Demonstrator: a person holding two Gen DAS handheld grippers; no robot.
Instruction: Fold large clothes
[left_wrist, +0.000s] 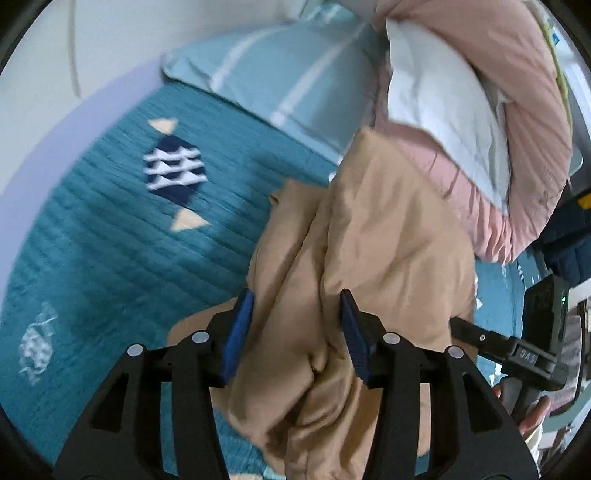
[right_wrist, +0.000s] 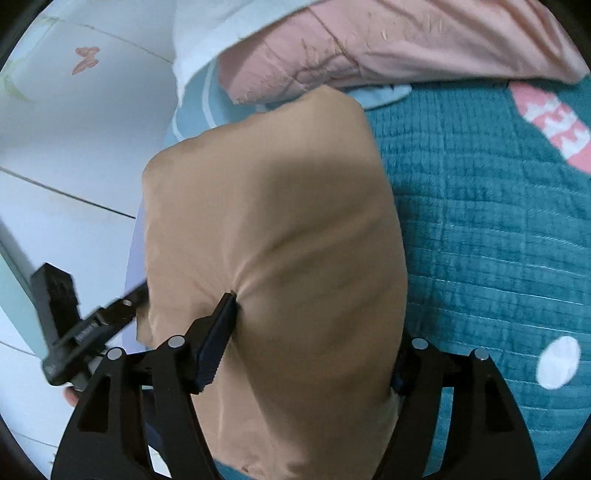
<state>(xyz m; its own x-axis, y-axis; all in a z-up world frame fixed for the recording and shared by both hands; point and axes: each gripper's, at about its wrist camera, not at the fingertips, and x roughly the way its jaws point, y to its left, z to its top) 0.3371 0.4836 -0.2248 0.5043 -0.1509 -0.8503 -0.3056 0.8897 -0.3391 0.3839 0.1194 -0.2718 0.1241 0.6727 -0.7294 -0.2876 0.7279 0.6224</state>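
The tan garment (left_wrist: 369, 236) lies bunched on the teal quilt (left_wrist: 92, 240), below the pink duvet (left_wrist: 517, 122). It passes between the parted jaws of the left gripper (left_wrist: 297, 332). The right gripper (right_wrist: 314, 339) has wide jaws with the cloth bulging between; whether they press it, I cannot tell.

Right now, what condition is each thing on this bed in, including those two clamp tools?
Tan garment: bunched and creased, unfolded, on the bed.
Left gripper: open, cloth between its fingers.
Right gripper: cloth fills its gap; grip unclear.
Teal quilt: spread flat.
Pink duvet: heaped.
Striped pillow: lying flat.
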